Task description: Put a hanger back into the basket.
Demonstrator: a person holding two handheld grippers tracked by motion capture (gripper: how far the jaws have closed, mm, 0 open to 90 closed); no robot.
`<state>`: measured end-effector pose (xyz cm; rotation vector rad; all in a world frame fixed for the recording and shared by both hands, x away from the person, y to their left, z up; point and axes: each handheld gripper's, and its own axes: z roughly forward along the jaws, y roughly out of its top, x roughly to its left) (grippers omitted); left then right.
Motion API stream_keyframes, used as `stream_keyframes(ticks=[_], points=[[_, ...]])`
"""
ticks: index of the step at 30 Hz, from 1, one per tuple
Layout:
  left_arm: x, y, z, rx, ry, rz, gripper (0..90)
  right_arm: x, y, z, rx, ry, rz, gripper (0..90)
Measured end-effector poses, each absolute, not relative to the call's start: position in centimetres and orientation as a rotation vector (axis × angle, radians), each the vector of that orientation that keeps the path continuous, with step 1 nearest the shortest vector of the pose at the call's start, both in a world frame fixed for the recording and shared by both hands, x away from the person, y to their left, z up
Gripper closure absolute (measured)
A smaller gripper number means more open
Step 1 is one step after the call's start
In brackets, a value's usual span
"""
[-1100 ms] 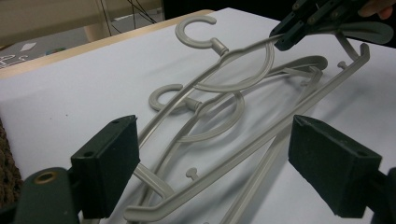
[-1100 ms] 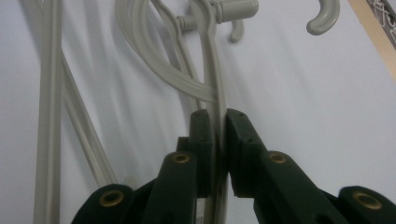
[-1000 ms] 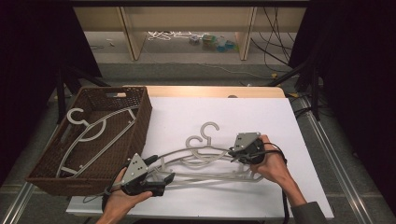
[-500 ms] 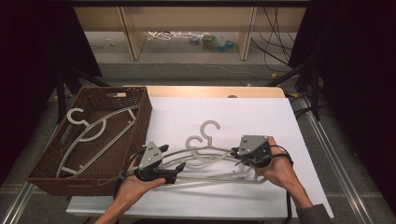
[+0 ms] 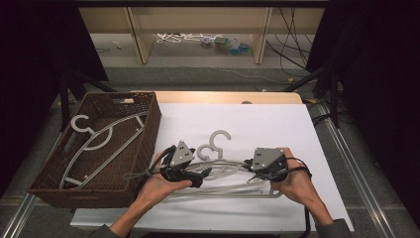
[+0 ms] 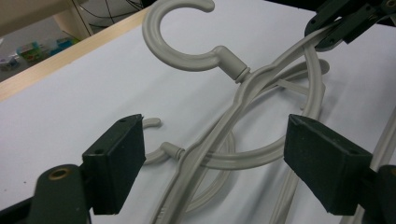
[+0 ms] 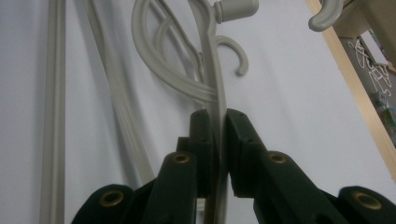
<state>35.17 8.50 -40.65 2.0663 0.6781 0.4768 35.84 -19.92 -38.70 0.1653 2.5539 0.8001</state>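
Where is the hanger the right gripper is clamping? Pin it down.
In the high view the clamped hanger lies across the white table top, atop other hangers, right of the wicker basket, between the left gripper and right gripper.

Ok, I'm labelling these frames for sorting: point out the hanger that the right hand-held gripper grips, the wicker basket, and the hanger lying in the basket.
gripped hanger [image 7: 215,100]: right gripper view, on its arm above the jaws.
wicker basket [image 5: 151,124]: high view, on its right wall.
hanger in the basket [image 5: 101,133]: high view, on its curved shoulder.
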Motion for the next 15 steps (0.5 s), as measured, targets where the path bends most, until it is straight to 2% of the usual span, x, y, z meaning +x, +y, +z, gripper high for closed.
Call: stream_keyframes(ticks=[13, 15], points=[[36.0, 7.3, -41.0, 2.16, 0.652, 0.481, 32.3, 35.7, -19.5, -38.6, 0.104, 2.547, 0.775, 82.1], [36.1, 7.0, -41.2, 2.169, 0.649, 0.482, 38.0, 35.5, -19.3, -38.6, 0.103, 2.545, 0.779, 82.1]])
